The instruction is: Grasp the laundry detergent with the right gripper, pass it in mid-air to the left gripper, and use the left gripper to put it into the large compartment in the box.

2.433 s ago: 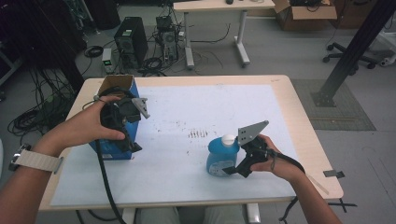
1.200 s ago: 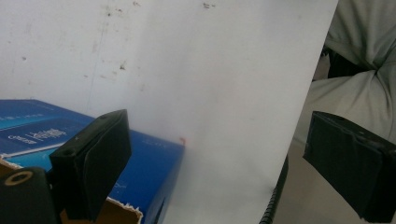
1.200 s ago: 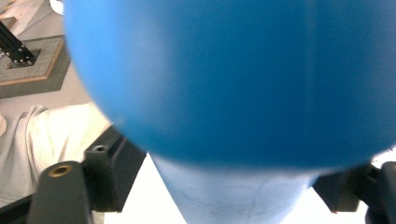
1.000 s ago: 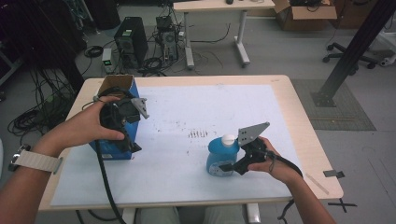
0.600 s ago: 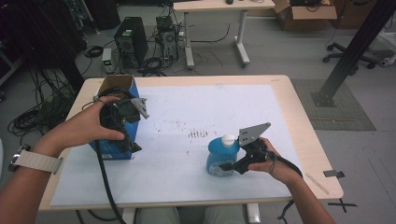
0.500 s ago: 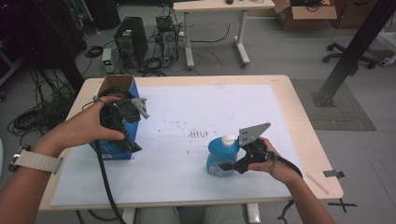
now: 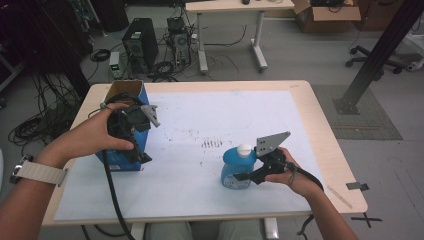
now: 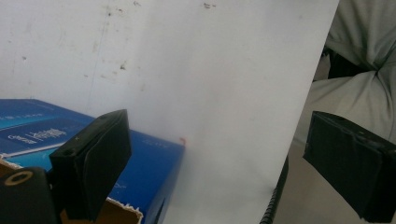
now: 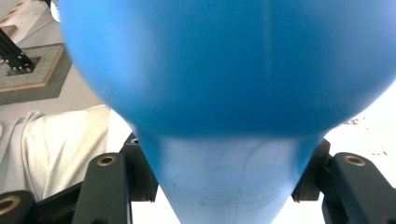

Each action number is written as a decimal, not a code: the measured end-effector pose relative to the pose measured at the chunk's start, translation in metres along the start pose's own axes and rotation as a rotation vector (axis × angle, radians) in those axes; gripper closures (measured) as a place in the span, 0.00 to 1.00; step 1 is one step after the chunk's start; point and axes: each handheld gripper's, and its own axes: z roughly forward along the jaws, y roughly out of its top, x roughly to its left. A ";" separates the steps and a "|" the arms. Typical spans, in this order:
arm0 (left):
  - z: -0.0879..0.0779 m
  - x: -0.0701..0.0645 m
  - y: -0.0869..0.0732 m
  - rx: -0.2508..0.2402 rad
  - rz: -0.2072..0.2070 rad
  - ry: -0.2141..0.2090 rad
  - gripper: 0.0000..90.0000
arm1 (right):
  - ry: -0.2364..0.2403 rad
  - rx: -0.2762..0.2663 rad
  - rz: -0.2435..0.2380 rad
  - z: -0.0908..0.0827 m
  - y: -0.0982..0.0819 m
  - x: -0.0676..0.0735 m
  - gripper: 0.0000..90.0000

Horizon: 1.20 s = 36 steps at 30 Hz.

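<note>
One bench (image 7: 320, 145) carries a white sheet (image 7: 200, 120) over most of its top, and on that sheet stand two things: one blue box (image 7: 116, 161) at the left and one blue bottle (image 7: 236, 167) with a white cap toward the right front, the two well apart. The box is the larger; it stands upright with its top flaps open, near the left edge of the sheet. The left gripper (image 7: 131, 131) is held against the box's upper right side by the person's left hand (image 7: 92, 135); in the left gripper view its two black pads stand wide apart, one pad (image 8: 91, 161) over the box (image 8: 140, 163) at its torn cardboard rim, the other off to the side over the bench edge, so nothing is pinched between them. The bottle stands upright just left of the right hand (image 7: 295, 175), and the right gripper (image 7: 247, 176) reaches in level from the right at the bottle's lower body. In the right gripper view the bottle (image 9: 224, 93) sits between the pads, which press on its narrow part from both sides; the jaws have just been closing onto it and now clamp it. One cable trails from each gripper toward the bench's near edge.
</note>
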 end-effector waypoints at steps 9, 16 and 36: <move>0.001 0.000 0.001 -0.003 0.004 -0.003 0.09 | -0.017 -0.011 -0.021 -0.001 0.000 0.001 0.48; -0.002 -0.003 0.001 -0.011 0.011 -0.003 0.10 | -0.005 -0.023 -0.015 -0.005 0.003 0.002 0.49; -0.024 -0.016 0.020 -0.036 0.038 0.019 0.08 | 0.007 0.006 -0.037 -0.037 0.050 0.021 0.49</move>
